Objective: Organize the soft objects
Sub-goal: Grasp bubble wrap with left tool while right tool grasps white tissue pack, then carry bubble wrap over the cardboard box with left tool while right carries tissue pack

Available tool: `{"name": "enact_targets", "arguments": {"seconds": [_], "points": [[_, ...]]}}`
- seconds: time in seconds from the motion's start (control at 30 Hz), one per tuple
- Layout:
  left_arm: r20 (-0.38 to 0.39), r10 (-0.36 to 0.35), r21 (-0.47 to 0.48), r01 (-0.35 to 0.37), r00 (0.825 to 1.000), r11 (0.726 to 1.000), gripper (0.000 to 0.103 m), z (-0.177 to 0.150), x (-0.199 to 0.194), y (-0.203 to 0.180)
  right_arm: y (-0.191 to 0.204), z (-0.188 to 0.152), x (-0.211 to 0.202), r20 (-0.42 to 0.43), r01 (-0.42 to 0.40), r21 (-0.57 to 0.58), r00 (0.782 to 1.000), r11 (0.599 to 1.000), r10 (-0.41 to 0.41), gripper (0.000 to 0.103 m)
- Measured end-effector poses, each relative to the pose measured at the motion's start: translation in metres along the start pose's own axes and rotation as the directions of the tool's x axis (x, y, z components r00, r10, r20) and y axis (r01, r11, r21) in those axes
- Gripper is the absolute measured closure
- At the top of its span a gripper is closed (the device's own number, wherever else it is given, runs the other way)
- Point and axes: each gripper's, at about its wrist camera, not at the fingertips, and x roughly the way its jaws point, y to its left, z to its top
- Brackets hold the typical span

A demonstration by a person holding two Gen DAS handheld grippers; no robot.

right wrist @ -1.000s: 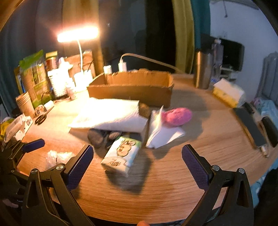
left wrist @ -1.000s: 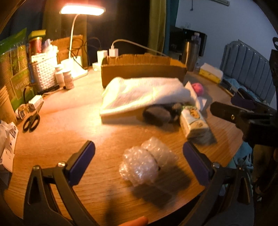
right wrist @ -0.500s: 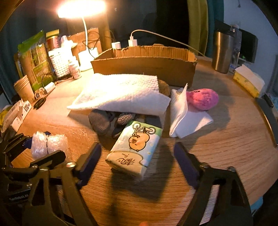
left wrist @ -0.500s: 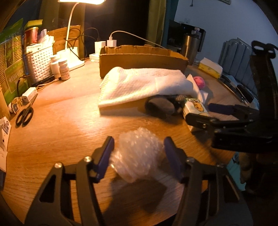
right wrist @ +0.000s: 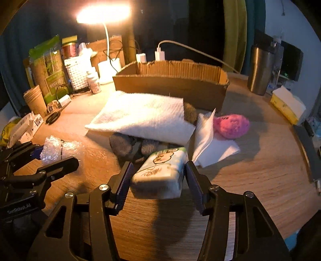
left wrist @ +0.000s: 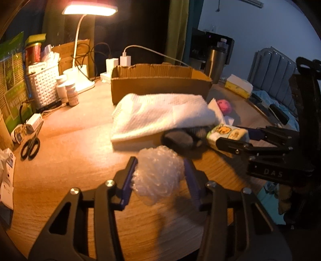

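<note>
My left gripper (left wrist: 160, 176) is shut on a wad of bubble wrap (left wrist: 158, 174), held just above the round wooden table (left wrist: 70, 144). My right gripper (right wrist: 158, 180) is shut on a tissue pack (right wrist: 160, 172) with a cartoon print. The tissue pack (left wrist: 228, 132) and right gripper show in the left wrist view; the bubble wrap (right wrist: 60, 150) shows in the right wrist view. Behind lie a folded white towel (right wrist: 144, 114), grey socks (right wrist: 124, 144) under it, a pink plush toy (right wrist: 230, 124) on white napkins (right wrist: 212, 144), and an open cardboard box (right wrist: 170, 84).
A lit desk lamp (left wrist: 90, 10), white basket (left wrist: 42, 84), pill bottles (left wrist: 70, 92) and scissors (left wrist: 30, 146) crowd the left side. A steel tumbler (right wrist: 260, 70) and yellow tissue box (right wrist: 286, 104) stand at the right. Paper cups (right wrist: 36, 100) sit at far left.
Both grippers have closed from wide open: the left onto the bubble wrap, the right onto the tissue pack. Both objects now sit between the pads and look slightly raised.
</note>
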Motion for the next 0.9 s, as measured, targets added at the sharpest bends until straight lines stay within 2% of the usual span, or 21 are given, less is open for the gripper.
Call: {"name": "enact_targets", "arguments": {"seconds": [0.47,0.9], "points": [[0.069,-0.01,0.01,0.009,0.998,1.0,0.055,0.043,-0.016,-0.011,-0.023,0.03,-0.038,0.107,0.017,0.005,0.994,1.0,-0.017,0.047],[0.122,-0.032,0.008,0.031,0.992,0.999,0.055,0.09,-0.009,-0.02,-0.053,0.066,-0.039,0.157,0.018,0.014,0.987,1.0,-0.02,0.047]]}}
